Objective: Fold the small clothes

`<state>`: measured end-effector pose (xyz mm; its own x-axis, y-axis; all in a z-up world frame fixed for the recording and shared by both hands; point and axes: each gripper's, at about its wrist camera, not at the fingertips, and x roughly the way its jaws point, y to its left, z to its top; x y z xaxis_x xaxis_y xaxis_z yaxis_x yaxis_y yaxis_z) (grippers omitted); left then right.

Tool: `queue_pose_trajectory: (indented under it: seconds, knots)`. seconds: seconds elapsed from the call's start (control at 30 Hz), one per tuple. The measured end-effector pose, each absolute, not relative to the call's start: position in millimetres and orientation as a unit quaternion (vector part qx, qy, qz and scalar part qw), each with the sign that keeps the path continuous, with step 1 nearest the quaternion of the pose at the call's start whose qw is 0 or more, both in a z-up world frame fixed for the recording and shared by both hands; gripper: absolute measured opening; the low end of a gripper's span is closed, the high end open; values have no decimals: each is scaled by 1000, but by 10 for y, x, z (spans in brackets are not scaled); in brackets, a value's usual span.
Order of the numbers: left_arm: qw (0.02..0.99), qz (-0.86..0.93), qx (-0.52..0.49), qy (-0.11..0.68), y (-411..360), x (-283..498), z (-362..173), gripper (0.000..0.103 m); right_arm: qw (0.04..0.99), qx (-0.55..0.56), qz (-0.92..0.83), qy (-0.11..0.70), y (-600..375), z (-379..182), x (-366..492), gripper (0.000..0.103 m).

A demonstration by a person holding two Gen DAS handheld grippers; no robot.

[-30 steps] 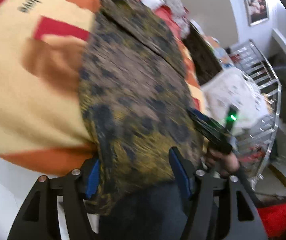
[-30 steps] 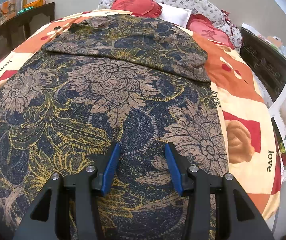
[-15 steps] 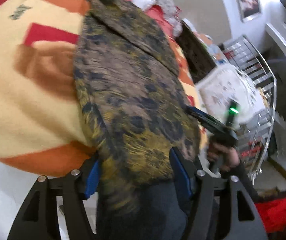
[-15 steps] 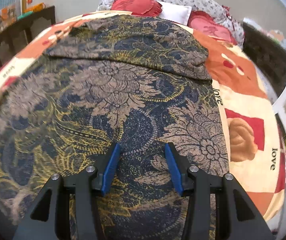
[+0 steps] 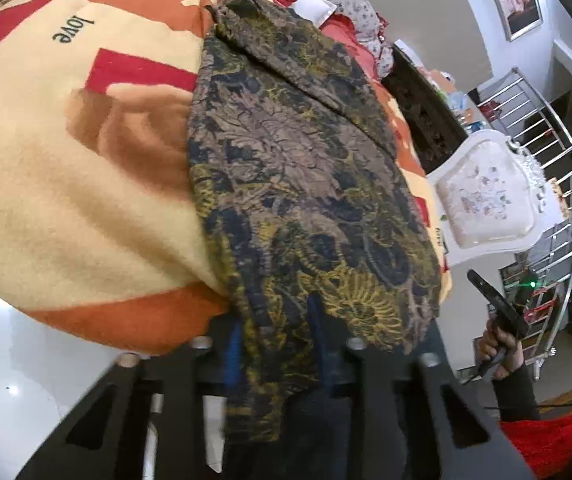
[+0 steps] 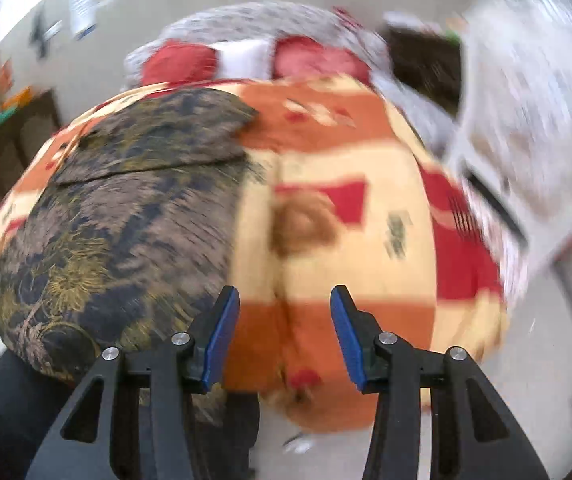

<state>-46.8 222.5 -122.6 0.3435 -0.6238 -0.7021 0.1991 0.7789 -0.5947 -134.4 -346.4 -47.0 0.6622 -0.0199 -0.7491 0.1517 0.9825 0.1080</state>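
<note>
- Left wrist view: left gripper (image 5: 280, 346) at the near hem of the patterned garment (image 5: 286, 168), jaws closing and nearly together, bunched cloth between the blue pads (image 5: 233, 354).
- Garment laid as a long strip down the blanket (image 5: 66, 200), far end turned back on itself, near end hanging over the bed's edge toward the person.
- Right wrist view, blurred: right gripper (image 6: 284, 332) roughly half open, nothing between its jaws, over bare blanket to the right of the garment and apart from it.
- Step in hand, as a judgement: securing the near hem so that the near end can be carried up and over the rest of the strip.
- Finish the left pinch before lifting. Take every layer at that corner, not just the top one, or the lower layer probably slides out and spoils the fold.
- Bring the right gripper back to the hem's other corner and grip at the same depth as the left, so the edge rises level.
- Keep the blanket out of both pinches. Its pile sits directly under the cloth, and a caught tuft could drag the bedding along.
- Lift only enough to clear the surface and keep the hem taut between the two grips. Thin, limp fabric like this likely sags and creases in the middle otherwise.
- Lay the hem square on the far edge and let go only once the cloth lies flat.
</note>
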Motion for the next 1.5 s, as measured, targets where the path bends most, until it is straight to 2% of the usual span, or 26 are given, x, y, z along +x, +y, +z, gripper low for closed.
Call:
queue_pose_trajectory:
  seconds: [0.07,0.23,0.4,0.5,0.53,0.6,0.63,0.67,0.87,0.93,1.07,1.17,1.2,1.23,1.27,1.3,1.5]
  knots:
    - [795,-251,-206,513,2233,-464,-1245,11,900,131,-23,415,-3562,-628,-1375,48]
    - [802,-242,-187,513,2203,-512,-1214,11,879,197,78,427,-3411,-954,-1309,48]
    - [803,-245,-180,513,2148,-543,-1187,23,857,227,118,447,-3302,-1241,-1317,48]
    - [803,-243,-182,514,2127,-535,-1187,25,844,258,141,448,-3295,-1361,-1357,47]
    - [803,-242,-181,513,2122,-532,-1186,25,837,267,156,452,-3269,-1398,-1364,45]
    - [804,-239,-181,513,2115,-529,-1179,25,841,256,157,450,-3240,-1398,-1391,28]
    - [805,-238,-181,513,2115,-530,-1177,25,843,254,161,447,-3239,-1383,-1403,24]
    - [805,-237,-180,513,2116,-532,-1174,25,845,255,166,440,-3246,-1357,-1421,14]
    - [811,-231,-174,509,2106,-562,-1174,22,855,239,173,425,-3255,-1247,-1488,9]
    - [810,-231,-177,510,2103,-564,-1172,26,855,242,172,426,-3241,-1249,-1460,9]
    - [807,-242,-196,503,2094,-585,-1152,48,852,247,164,432,-3212,-1268,-1423,11]
    - [808,-238,-209,497,2103,-612,-1154,50,854,237,164,433,-3201,-1238,-1428,11]
    - [811,-233,-209,495,2113,-618,-1145,48,857,231,163,432,-3203,-1216,-1434,11]
    - [812,-227,-208,495,2121,-615,-1142,42,860,223,162,431,-3202,-1184,-1442,11]
    - [814,-216,-206,498,2140,-614,-1140,11,864,215,162,426,-3208,-1133,-1455,8]
    - [817,-201,-203,500,2174,-612,-1135,5,868,209,162,420,-3216,-1072,-1472,7]
    - [828,-195,-268,452,2464,-759,-977,4,896,195,187,353,-3340,-492,-1637,6]
